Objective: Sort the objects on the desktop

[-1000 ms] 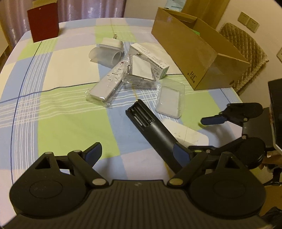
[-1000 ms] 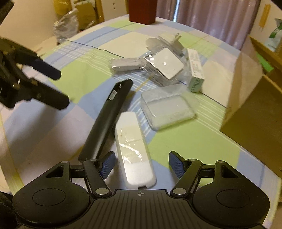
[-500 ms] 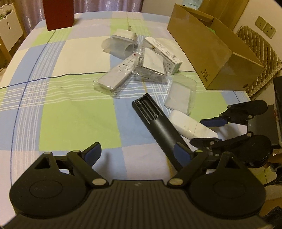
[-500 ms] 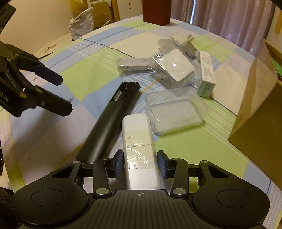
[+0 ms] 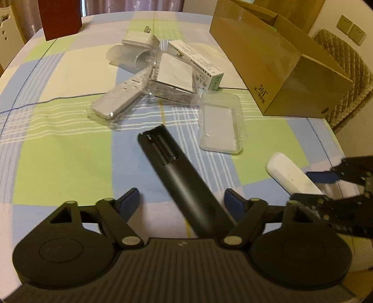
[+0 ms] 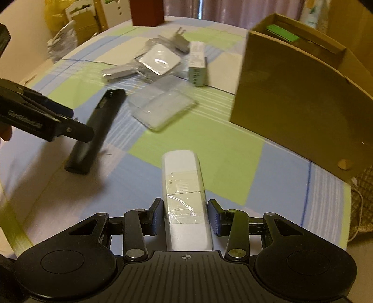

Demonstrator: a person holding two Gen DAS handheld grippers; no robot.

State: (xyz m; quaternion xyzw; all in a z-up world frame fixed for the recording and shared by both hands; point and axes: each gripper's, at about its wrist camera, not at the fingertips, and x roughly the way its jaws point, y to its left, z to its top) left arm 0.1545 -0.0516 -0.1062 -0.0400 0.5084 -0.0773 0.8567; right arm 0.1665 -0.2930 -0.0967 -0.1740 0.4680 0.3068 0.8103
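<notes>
A lived-in room of a home. The counter wears a checked cloth (image 5: 58, 163) in blue, green and cream. Behind the open cardboard box (image 5: 279, 60) stands a chair with a quilted cushion (image 5: 342, 77), and wall switches (image 5: 352, 29) sit above it. To the far left of the box, curtains (image 6: 223, 8) hang, with bags and cartons (image 6: 70, 25) stacked by the wall.

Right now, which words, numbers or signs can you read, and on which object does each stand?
"361°": printed on the end of the cardboard box; the smaller line under it is blurred.
White carton: printed text, too small to read.
White device: small label, unreadable.
</notes>
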